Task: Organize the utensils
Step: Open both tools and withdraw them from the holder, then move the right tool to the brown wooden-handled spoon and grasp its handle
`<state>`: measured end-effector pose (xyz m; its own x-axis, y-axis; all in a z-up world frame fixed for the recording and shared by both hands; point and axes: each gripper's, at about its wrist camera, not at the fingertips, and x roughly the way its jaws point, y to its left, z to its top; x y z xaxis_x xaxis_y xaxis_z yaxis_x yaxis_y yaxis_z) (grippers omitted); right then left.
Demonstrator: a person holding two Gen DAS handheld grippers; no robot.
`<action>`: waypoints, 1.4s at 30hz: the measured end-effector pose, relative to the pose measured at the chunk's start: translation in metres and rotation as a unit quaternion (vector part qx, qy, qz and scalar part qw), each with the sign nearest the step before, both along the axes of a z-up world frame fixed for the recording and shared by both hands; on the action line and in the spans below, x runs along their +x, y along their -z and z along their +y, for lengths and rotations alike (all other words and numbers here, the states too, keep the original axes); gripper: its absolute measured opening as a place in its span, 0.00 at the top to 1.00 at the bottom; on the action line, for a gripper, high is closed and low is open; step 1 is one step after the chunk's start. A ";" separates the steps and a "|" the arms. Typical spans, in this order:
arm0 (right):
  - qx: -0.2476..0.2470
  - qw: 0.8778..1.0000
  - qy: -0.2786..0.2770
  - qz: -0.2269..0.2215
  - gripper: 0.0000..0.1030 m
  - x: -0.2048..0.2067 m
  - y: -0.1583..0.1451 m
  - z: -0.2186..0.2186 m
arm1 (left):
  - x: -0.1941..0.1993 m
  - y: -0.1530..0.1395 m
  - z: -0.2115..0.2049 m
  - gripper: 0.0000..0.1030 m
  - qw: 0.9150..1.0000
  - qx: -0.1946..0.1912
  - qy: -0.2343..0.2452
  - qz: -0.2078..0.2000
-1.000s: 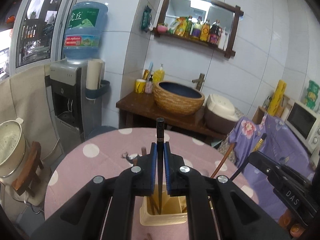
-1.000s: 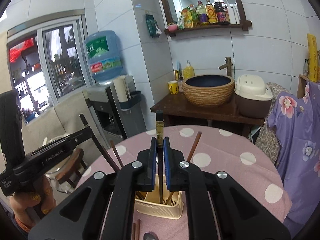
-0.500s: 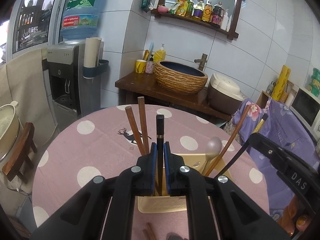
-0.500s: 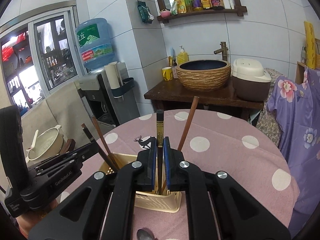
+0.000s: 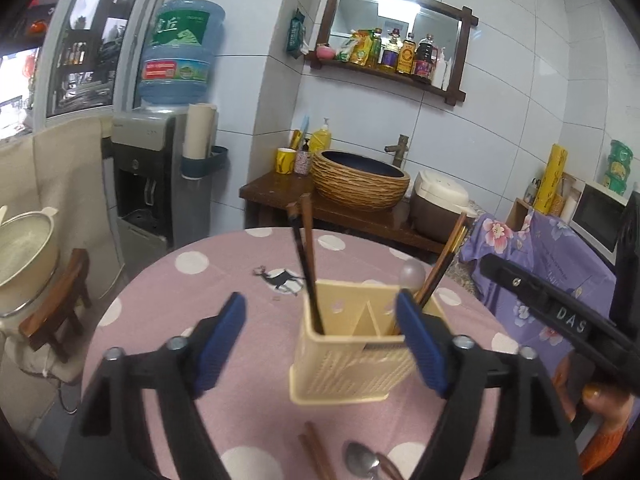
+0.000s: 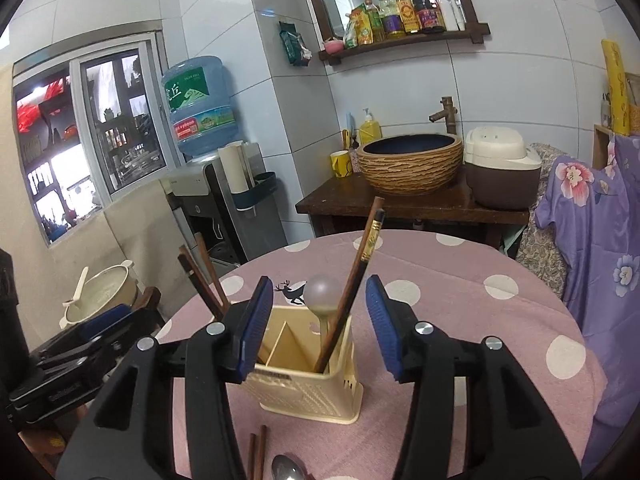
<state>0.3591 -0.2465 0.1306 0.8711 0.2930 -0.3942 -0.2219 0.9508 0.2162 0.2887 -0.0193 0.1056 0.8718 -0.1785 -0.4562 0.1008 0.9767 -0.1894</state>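
A cream utensil holder (image 5: 352,356) (image 6: 308,384) stands on the pink dotted table. Dark and brown chopsticks (image 5: 305,264) lean in its left compartment; more chopsticks (image 5: 440,268) and a pale spoon (image 5: 412,274) stand in its right one. In the right wrist view the gold-marked black chopstick (image 6: 366,256), the spoon (image 6: 322,294) and the left pair (image 6: 204,280) show. My left gripper (image 5: 320,332) is open and empty, just before the holder. My right gripper (image 6: 316,320) is open and empty, straddling the holder. Loose chopsticks (image 5: 316,456) (image 6: 256,456) and a metal spoon (image 5: 360,460) (image 6: 286,468) lie on the table near me.
The round table (image 5: 192,300) drops off on all sides. Behind it stand a wooden counter with a woven basin (image 5: 360,180), a rice cooker (image 6: 500,172), a water dispenser (image 5: 160,176) and a purple flowered cloth (image 6: 592,248). A stool with a pot (image 5: 24,248) is at the left.
Both grippers opened and let go of their black chopsticks, which now stand in the holder. Both grippers drew back a little from the holder.
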 end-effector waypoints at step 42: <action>-0.199 0.952 -0.103 0.210 0.67 -0.054 0.178 0.058 | -0.068 0.147 0.018 0.62 0.982 0.042 -0.041 0.179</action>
